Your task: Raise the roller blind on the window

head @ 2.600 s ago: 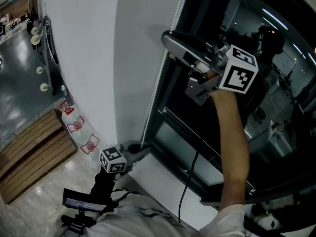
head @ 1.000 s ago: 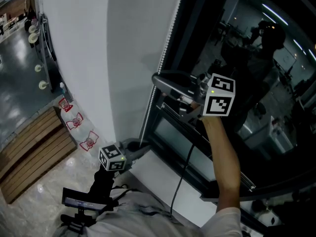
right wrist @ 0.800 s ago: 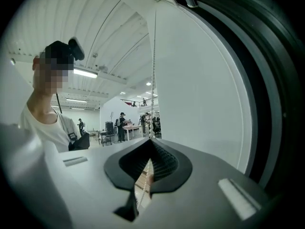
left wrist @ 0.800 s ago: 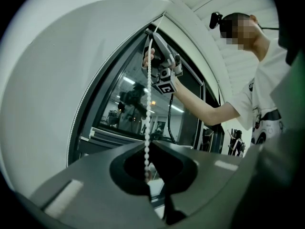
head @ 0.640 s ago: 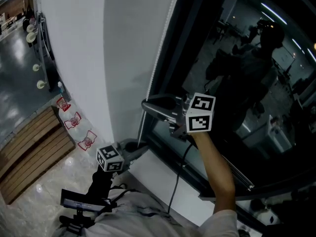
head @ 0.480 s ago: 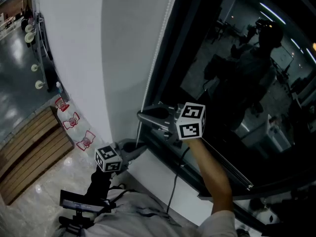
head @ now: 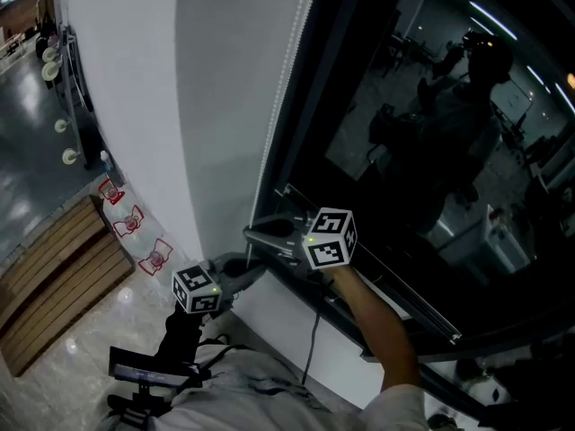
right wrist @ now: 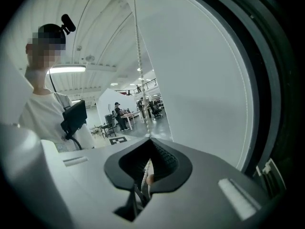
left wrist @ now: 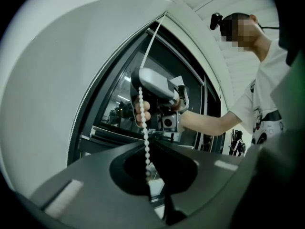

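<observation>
Head view looks steeply down the window (head: 404,151); both gripper views closely share the bead chain (left wrist: 144,137).

No words, numbers or brand names can be read on anything in view.

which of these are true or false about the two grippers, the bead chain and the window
The right gripper is shut on the bead chain: true.
The left gripper sits higher than the right one in the head view: false, it is lower.
The window glass is dark with reflections: true.
The left gripper is open and empty: false, its jaws are closed on the bead chain.
</observation>
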The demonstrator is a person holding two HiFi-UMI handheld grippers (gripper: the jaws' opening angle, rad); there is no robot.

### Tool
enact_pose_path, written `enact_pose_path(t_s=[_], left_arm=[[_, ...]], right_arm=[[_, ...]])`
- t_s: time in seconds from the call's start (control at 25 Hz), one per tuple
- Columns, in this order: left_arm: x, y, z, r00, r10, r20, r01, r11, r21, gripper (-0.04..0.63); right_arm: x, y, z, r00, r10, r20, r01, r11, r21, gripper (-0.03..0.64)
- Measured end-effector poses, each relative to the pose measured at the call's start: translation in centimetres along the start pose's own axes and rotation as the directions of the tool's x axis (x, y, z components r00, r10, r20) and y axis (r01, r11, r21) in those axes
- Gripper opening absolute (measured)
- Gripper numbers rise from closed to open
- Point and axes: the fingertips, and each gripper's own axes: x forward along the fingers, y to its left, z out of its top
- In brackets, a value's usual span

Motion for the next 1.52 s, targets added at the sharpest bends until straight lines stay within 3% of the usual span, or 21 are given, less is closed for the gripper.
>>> enact_pose_path(t_s=[0.12, 0.24, 0.4, 0.48, 0.68, 1.0, 1.32, 1.52], left_arm=[[-0.1, 0.2, 0.1, 1.0, 0.004, 0.003, -0.004, 1.0, 0.002, -0.002], [0.0, 0.3, 0.4, 1.0, 0.003, 0.006, -0.003, 1.0, 0.01, -0.002], [-0.1, 0.2, 0.7, 1.0, 0.001, 0.013, -0.001, 1.0, 0.016, -0.002], [0.0, 0.2, 0.8, 1.0, -0.001, 0.013, 0.001, 1.0, 0.018, -0.002], [0.0, 0.2, 0.6, 1.0, -0.003, 0.008, 0.003, 1.0, 0.021, -0.002], [0.3, 0.1, 0.6, 1.0, -0.006, 0.003, 0.006, 1.0, 0.021, -0.002], [0.0, 0.4, 0.6, 1.0, 0.001, 0.004, -0.001, 1.0, 0.024, -0.002], [0.1, 0.3, 0.5, 1.0, -0.005, 0.003, 0.005, 1.0, 0.029, -0.002]], right_arm=[[0.3, -0.2, -1.6, 1.0, 0.004, -0.013, -0.003, 1.0, 0.031, 0.005], [0.2, -0.1, -1.4, 0.999, 0.011, 0.043, -0.013, 0.999, 0.047, 0.006], [0.1, 0.3, -1.0, 0.996, -0.014, 0.091, 0.016, 0.999, -0.029, 0.009], [-0.1, 0.4, -0.1, 0.994, -0.021, 0.106, 0.027, 0.998, -0.058, 0.05], [-2.6, 0.2, 6.0, 0.97, -0.008, 0.241, 0.027, 0.997, -0.076, 0.074], [-5.7, 1.6, 16.5, 0.935, 0.037, 0.353, 0.045, 0.974, -0.221, 0.081], [-8.0, 3.9, 23.6, 0.917, 0.09, 0.389, 0.049, 0.941, -0.334, 0.075], [-8.9, 4.8, 27.1, 0.921, 0.094, 0.379, 0.065, 0.92, -0.386, 0.069]])
